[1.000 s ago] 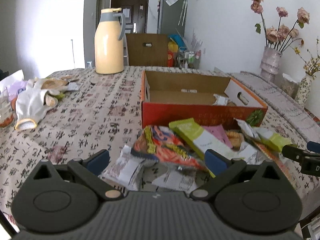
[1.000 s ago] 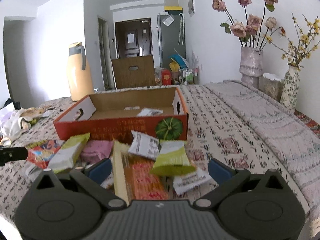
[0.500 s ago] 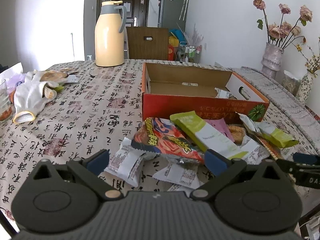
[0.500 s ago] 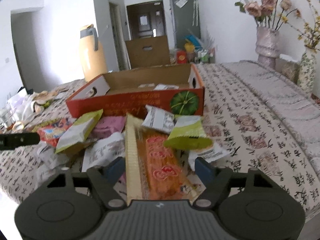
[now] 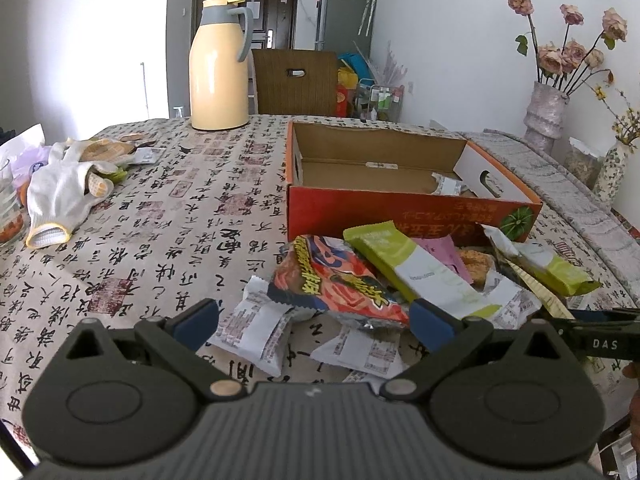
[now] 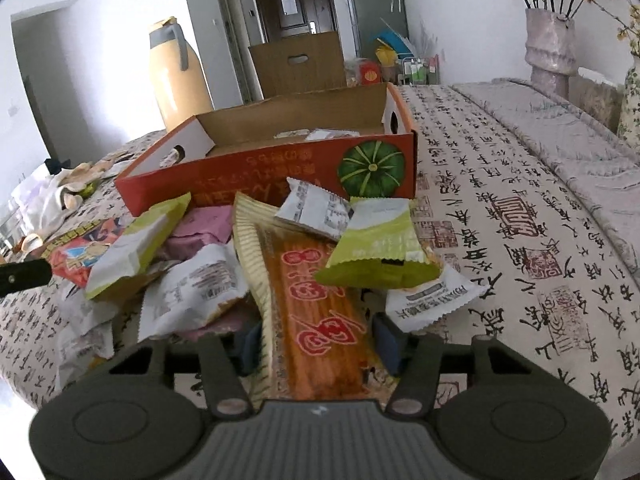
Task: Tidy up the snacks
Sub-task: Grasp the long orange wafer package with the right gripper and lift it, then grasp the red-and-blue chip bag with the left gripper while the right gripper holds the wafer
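Black right claw [image 5: 600, 342] reads "DAS" beside snack packets [image 5: 344, 284].

Left gripper [image 5: 314, 322] angled downward, jaws spread wide with nothing gripped; right gripper [image 6: 316, 338] tilted down, jaws just been closing, a packet lying between them.
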### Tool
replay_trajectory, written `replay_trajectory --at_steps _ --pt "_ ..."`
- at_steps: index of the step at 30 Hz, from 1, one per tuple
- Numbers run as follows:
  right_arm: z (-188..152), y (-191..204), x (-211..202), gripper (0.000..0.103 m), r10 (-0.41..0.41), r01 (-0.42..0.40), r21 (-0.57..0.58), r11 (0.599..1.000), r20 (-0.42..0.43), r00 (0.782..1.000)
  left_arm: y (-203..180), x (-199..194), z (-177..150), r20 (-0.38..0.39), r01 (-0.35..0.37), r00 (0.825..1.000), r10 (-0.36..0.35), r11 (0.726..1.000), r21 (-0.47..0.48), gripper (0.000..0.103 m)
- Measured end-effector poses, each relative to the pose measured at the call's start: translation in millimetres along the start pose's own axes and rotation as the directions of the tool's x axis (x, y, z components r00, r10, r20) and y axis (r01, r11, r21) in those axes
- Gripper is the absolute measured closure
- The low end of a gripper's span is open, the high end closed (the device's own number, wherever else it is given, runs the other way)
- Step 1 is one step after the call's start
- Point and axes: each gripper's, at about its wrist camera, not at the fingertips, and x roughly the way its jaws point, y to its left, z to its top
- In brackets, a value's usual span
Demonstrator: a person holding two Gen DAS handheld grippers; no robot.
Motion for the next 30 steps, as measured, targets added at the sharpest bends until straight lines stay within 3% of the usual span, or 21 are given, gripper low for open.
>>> replay_trajectory --at_steps 4,6,9,24,30 --pt "-1 2 7 0.055 -0.014 0.013 -0.015 1.000 -0.006 1.000 4 4 -1 -0.012 0.000 1.000 0.000 1.000 -0.003 0.000" --pt "-1 3 8 0.065 -0.024 0.024 -0.021 0.999 0.001 1.000 6 7 -1 -0.021 0.001 1.000 -0.001 1.000 -0.010 0.000" --pt "-1 4 6 0.072 -0.032 0.033 -0.018 0.999 0.016 0.999 7 8 -1 -0.021 0.008 1.000 -0.008 1.000 -0.013 0.000" --pt "8 19 -25 0.074 -0.005 0.011 -0.035 0.999 0.151 0.988 8 0 14 0.006 -0.008 1.000 0.008 1.000 -0.005 0.000" --pt "21 26 -33 0.074 0.012 -0.004 -0.044 0.999 0.204 0.979 4 14 37 -0.028 -0.042 0.999 0.043 0.999 0.024 0.000"
